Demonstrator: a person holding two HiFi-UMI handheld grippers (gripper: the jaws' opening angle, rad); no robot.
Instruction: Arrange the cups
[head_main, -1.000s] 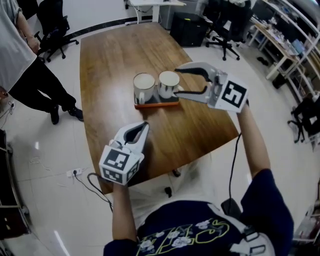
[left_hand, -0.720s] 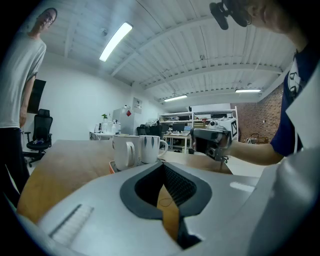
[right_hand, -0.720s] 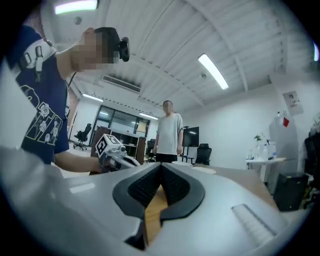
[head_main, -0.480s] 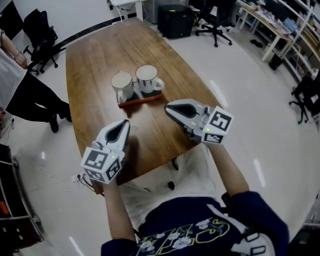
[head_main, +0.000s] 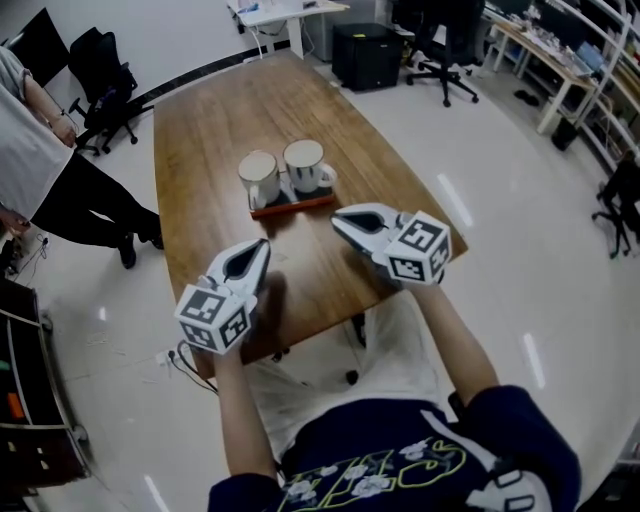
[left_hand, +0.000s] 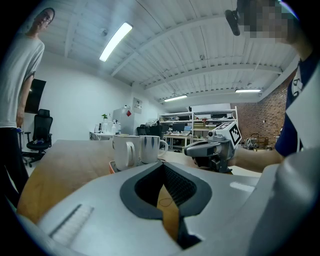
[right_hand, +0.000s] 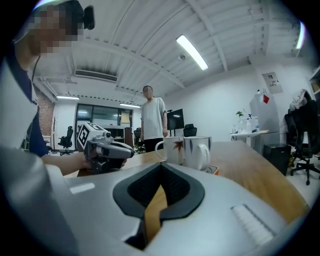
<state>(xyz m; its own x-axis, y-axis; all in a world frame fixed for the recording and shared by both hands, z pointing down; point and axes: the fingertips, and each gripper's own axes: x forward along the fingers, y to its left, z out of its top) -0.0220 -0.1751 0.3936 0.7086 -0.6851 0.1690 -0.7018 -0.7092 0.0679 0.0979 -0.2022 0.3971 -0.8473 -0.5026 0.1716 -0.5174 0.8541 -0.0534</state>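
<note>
Two white cups stand side by side on a small orange tray in the middle of the wooden table. The right cup's handle points right. My left gripper hovers over the near part of the table, shut and empty, aimed at the cups. To its right, my right gripper is shut too, with nothing in it, a short way in front of the tray. In the left gripper view the cups stand ahead, with the right gripper beside them. The right gripper view shows them ahead, and the left gripper.
A person stands left of the table. Office chairs and a black cabinet stand beyond its far end. The table's near edge runs just under both grippers.
My right gripper stood open by the right cup's handle. It has drawn back toward me, sunk, rolled and shut empty. The left gripper has stayed put.
</note>
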